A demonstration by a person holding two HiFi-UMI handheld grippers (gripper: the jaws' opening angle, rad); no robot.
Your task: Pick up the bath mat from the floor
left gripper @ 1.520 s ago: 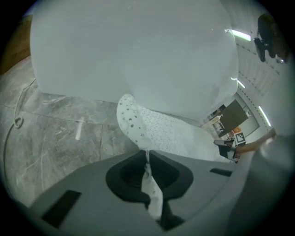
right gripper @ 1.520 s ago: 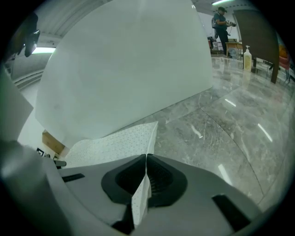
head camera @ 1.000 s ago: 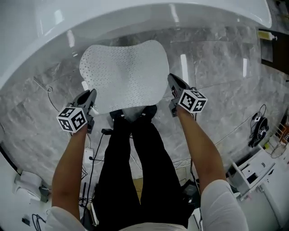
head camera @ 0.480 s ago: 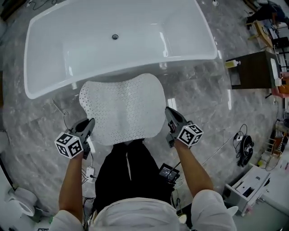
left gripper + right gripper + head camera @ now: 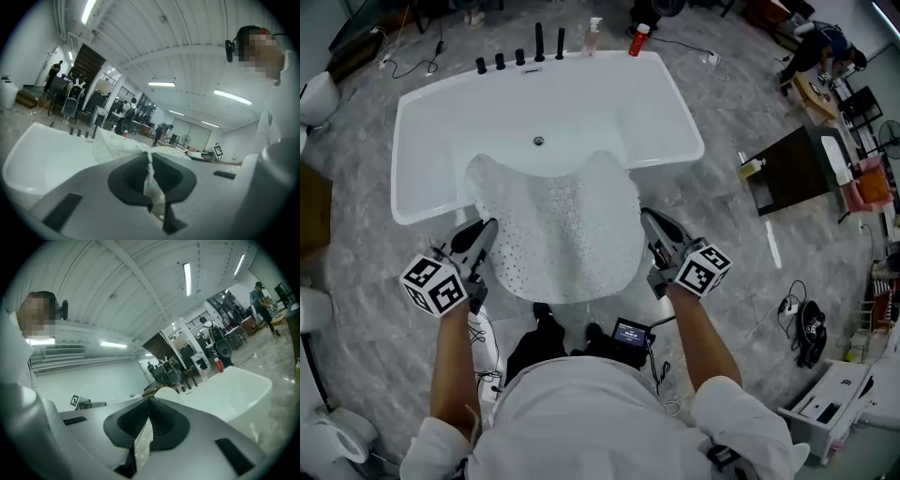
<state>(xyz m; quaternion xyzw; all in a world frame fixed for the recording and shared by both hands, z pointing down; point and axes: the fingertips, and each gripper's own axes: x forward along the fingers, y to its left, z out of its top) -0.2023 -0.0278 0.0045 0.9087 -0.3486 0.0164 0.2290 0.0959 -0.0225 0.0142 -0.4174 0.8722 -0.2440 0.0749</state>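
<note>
- The left gripper point(image 5: 485, 232), a grey two-jaw tool with a black-and-white marker cube, is in front of the near-left corner of the white oval bathtub point(image 5: 677, 108). Its jaws are pressed together on the mat's left edge, and its own view shows a thin pale fold point(image 5: 151, 176) pinched between them.
- The white, dotted, wavy-edged rubber bath mat point(image 5: 562, 234) is stretched flat between the two tools. It appears to be held up in the air over the tub's near rim, not lying on the grey marble floor point(image 5: 731, 244).
- The right gripper point(image 5: 651, 221), of the same build, is in front of the tub's near-right corner and is clamped on the mat's right edge point(image 5: 143, 441).
- Judged from this, the pick-up looks essentially done, and only a steady hold or carrying the mat off seems left.
- A row of black taps point(image 5: 518, 54) stands on the tub's far rim, with a red-capped bottle point(image 5: 638, 39) further right.
- A dark wooden cabinet point(image 5: 792, 169) stands to the right of the tub, and black cables point(image 5: 802, 328) lie beyond it.
- Nothing seems to block the mat, though the tub's near rim is close beneath its far edge.
</note>
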